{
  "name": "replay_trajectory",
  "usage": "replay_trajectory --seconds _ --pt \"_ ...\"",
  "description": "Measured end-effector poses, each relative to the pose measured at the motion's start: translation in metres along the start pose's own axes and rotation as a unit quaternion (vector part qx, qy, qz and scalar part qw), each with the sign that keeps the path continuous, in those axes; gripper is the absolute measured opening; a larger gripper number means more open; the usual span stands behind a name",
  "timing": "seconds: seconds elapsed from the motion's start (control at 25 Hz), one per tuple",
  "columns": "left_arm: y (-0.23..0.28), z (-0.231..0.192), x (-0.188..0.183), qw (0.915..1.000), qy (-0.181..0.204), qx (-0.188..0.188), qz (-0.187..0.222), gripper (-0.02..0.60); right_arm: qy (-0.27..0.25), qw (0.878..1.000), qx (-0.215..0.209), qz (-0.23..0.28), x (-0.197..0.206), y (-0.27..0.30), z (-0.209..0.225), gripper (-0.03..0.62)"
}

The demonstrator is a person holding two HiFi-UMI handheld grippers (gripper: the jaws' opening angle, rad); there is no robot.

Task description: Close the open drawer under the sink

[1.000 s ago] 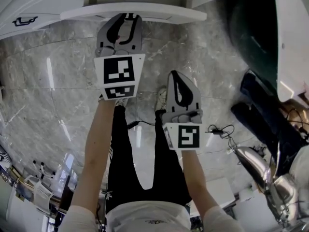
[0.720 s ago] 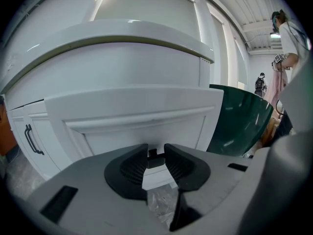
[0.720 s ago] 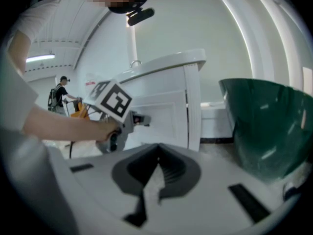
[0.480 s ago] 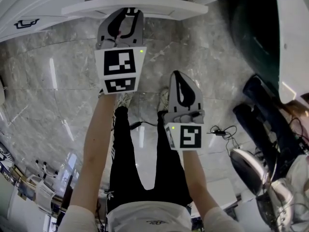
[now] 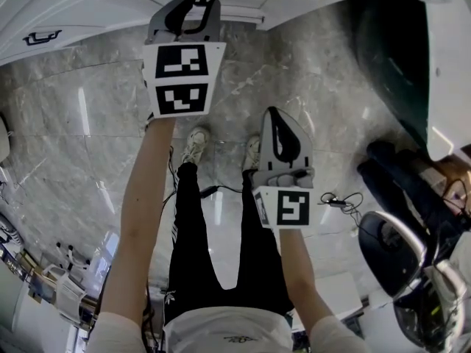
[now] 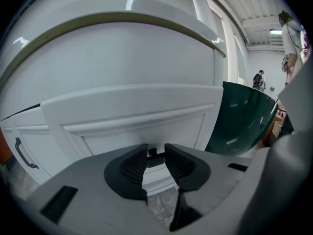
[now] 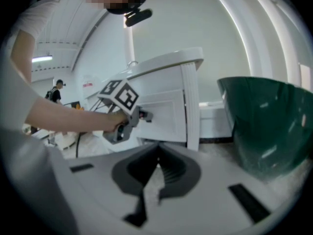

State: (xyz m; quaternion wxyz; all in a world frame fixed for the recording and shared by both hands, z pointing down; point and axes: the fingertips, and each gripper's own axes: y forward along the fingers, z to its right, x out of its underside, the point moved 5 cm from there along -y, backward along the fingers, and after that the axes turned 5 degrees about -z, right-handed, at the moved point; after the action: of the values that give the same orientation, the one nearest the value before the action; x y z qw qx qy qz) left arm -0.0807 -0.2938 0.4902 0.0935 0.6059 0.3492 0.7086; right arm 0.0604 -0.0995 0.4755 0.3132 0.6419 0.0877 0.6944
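Observation:
The white drawer front (image 5: 250,12) under the sink counter (image 6: 112,18) runs along the top of the head view. My left gripper (image 5: 194,3) reaches up to it. In the left gripper view my left gripper (image 6: 155,156) has its ribbed pads (image 6: 133,166) shut on the small black drawer handle (image 6: 155,159) in the middle of the panelled drawer front (image 6: 137,116). The right gripper view shows that drawer (image 7: 168,106) from the side, still standing out a little from the cabinet, with my left gripper (image 7: 139,115) at its handle. My right gripper (image 5: 272,116) hangs shut and empty over the marble floor (image 5: 88,123), apart from the drawer.
A big dark green tub (image 5: 390,57) stands right of the drawer, close to it (image 6: 242,121). A cabinet door with a black handle (image 5: 37,32) is at the left. Cables (image 5: 335,197) and dark gear (image 5: 401,175) lie on the floor at the right. My feet (image 5: 195,144) stand below the drawer.
My left gripper has moved forward with the handle in its jaws, and the drawer front has slid in toward the cabinet. The right gripper has stayed in place.

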Motion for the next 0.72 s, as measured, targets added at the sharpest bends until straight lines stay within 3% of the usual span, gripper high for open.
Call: replay_trajectory --seconds 0.52,0.72 --pt "0.0095 -0.0015 -0.0051 0.9995 0.017 -0.019 0.018 0.132 0.007 1.000 0.002 0.008 -0.0081 0.0017 0.0040 0.029" --pt "0.0103 -0.0027 -0.0045 0.9996 -0.008 -0.021 0.018 0.133 0.005 1.000 0.002 0.007 -0.0011 -0.0005 0.0019 0.029"
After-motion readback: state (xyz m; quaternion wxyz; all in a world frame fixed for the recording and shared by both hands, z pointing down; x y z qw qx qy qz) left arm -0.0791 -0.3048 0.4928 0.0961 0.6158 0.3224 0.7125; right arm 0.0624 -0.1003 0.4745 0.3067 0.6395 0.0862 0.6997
